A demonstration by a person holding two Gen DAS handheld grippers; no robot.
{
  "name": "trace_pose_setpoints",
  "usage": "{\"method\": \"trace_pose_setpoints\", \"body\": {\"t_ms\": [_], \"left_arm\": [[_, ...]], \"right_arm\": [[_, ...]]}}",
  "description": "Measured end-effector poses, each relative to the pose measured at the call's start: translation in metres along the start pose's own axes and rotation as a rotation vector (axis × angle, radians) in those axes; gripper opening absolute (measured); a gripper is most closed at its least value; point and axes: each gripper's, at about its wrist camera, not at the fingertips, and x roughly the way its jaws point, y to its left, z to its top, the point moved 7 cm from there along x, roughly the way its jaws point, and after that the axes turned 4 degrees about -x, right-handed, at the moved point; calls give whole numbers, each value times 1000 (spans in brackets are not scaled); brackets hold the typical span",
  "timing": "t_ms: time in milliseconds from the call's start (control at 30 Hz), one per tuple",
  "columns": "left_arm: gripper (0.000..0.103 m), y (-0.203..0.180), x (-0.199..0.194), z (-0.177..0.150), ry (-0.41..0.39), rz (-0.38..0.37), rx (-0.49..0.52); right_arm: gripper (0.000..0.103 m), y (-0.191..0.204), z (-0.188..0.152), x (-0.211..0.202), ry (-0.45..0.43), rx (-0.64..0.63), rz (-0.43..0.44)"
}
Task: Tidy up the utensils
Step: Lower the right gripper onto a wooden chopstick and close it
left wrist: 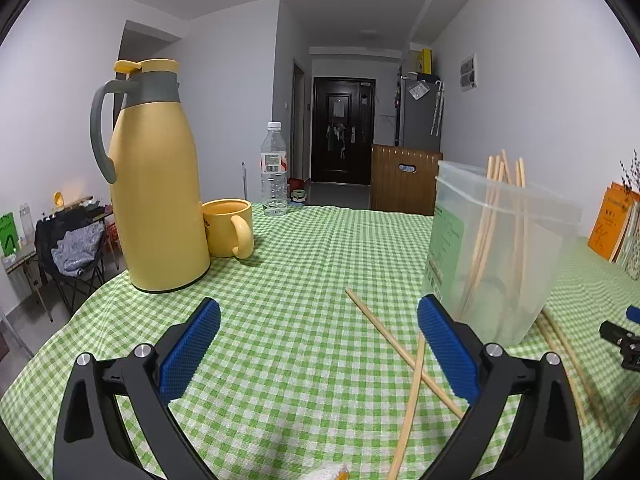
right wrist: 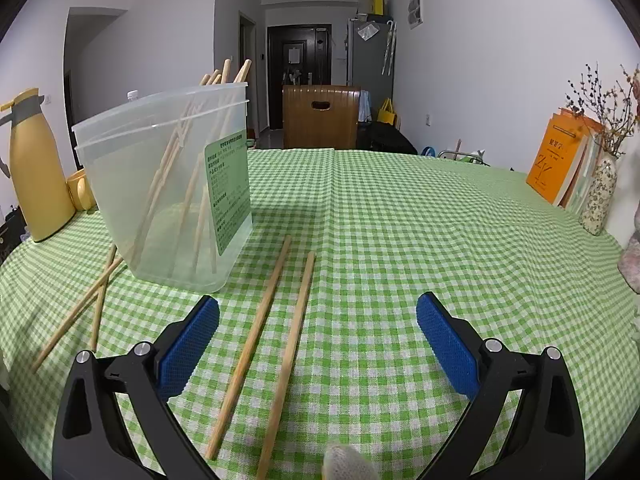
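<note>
A clear plastic container [left wrist: 500,256] stands on the green checked tablecloth and holds several wooden chopsticks [left wrist: 484,236]. Two crossed chopsticks [left wrist: 404,354] lie on the cloth between my left gripper's fingers, near the right finger. My left gripper [left wrist: 318,312] is open and empty. In the right wrist view the container [right wrist: 168,200] is at the left. Two chopsticks [right wrist: 272,336] lie side by side between the fingers of my right gripper [right wrist: 318,312], which is open and empty. Two more crossed chopsticks [right wrist: 86,304] lie left of it.
A yellow thermos jug [left wrist: 158,184], a yellow mug [left wrist: 230,228] and a water bottle [left wrist: 274,168] stand at the far left of the table. Orange books [right wrist: 560,160] and a vase with dried twigs [right wrist: 600,196] stand at the right edge. The right gripper's tip [left wrist: 624,336] shows at the right.
</note>
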Motion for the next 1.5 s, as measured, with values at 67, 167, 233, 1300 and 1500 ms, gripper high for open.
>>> {"method": "trace_pose_setpoints", "body": {"t_ms": [67,167,233,1300,1500], "left_arm": [[96,-1,2,-4,-17,13,25],[96,-4,4,-5,-15,8,34],[96,-4,3,-5,-19,7,29],[96,1,2,-5,-6,-36,-8],[96,2,2,-5,-5,-37,-12]], "right_arm": [[95,0,-1,0,-18,1,-10],[95,-4,-1,-5,-63,19,-22],[95,-6,1,-8,-79,29,-24],[12,16,-23,70,555,-19,158],[11,25,-23,82,637,-25,149]]}}
